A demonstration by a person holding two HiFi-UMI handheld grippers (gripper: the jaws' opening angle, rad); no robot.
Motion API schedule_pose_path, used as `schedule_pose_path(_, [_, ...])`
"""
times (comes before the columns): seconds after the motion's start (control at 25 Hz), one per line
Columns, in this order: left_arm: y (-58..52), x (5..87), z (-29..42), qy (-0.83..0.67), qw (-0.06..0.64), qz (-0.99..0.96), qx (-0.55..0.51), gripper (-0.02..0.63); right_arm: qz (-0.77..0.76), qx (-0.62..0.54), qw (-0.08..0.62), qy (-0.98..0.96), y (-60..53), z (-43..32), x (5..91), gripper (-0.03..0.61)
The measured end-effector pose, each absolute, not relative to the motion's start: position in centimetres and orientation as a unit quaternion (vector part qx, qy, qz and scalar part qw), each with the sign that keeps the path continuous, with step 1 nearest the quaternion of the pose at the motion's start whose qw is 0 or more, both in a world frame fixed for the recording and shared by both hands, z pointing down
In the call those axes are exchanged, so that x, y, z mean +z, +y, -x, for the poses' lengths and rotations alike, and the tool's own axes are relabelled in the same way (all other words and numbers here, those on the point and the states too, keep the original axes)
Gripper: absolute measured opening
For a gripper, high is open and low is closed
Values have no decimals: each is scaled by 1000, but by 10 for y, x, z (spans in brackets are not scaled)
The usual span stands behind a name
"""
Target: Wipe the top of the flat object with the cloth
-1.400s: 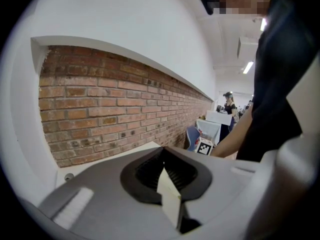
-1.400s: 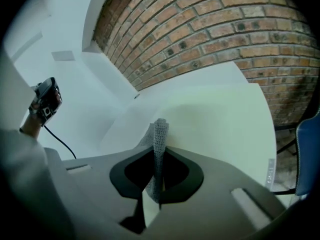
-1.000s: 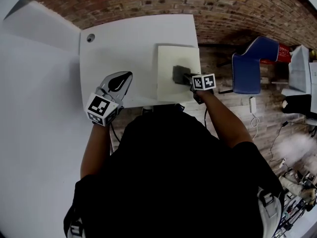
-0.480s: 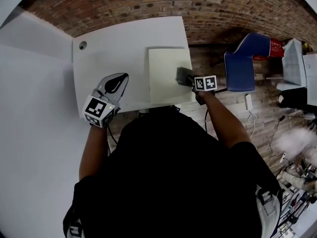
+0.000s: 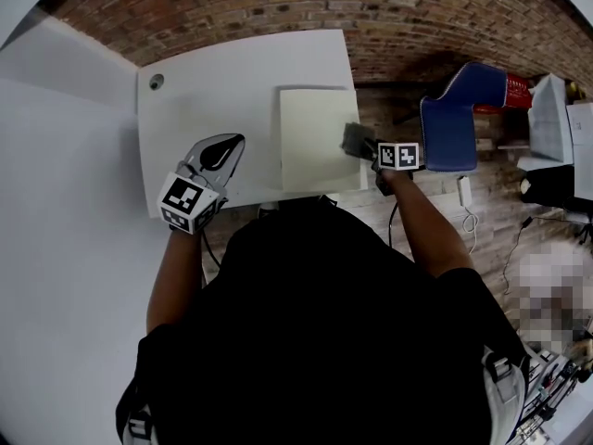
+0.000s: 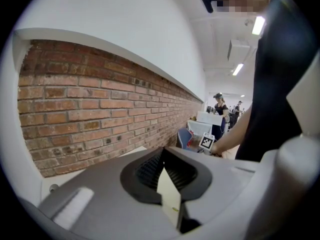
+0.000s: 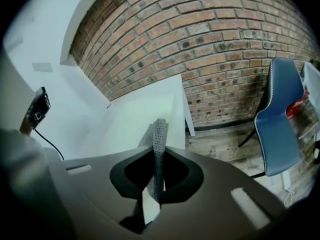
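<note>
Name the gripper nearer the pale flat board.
Right. The right gripper holds the cloth at the right edge of the board; the left gripper sits apart, over the table to its left.

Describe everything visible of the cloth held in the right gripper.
The cloth is grey, with a coarse, knitted-looking texture. It shows as a narrow strip clamped edge-on between the jaws of the right gripper, sticking out past them. In the head view it is a small dark patch at the right edge of the pale flat board. Whether it presses on the board is unclear.
</note>
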State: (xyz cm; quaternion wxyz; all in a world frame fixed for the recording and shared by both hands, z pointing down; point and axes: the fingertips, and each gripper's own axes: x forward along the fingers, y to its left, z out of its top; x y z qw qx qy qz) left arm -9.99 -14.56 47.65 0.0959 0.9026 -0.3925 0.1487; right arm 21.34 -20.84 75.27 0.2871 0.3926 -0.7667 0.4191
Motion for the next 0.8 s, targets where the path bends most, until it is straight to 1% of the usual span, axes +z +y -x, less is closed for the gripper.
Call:
schedule_pose_path(0.16, [-145,486,106,-387,103,-903,156,2,-382,403,260,-790,-214,-190,720,9])
schedule_pose_path(0.48, [-134,486,117,-375,90,-910,152,2,-315,371,235,-841,-183,-98,675,9])
schedule_pose_path(0.64, [-132,486,119,-372,91,-911,153,2,-270,378,229,-856,-159,-53,670,9])
schedule_pose_path(0.8, [-128,483,120,-370,92,-911,155,2,-230,391,243,-857,-133,-24,679,9])
